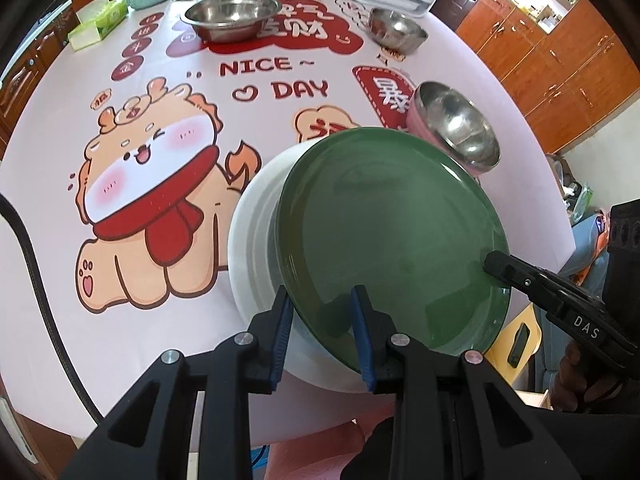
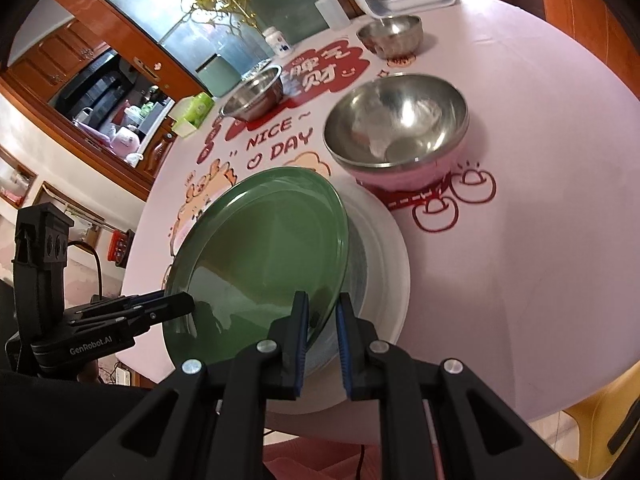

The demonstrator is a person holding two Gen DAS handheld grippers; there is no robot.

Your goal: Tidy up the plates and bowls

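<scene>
Both my grippers clamp the green plate (image 1: 392,236) by its near rim: left gripper (image 1: 324,312) at lower centre, right gripper (image 2: 322,320) likewise. The plate tilts over the white plate (image 1: 256,240) just beneath, overlapping it; setting it down flat looks next.

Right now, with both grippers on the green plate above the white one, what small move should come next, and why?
Probably lower it the last bit and level it. The green plate is tilted, held at its rim by the left gripper and the right gripper, and sits off-centre over the white plate. Setting it flat on the white plate before letting go would stack them cleanly.
</scene>
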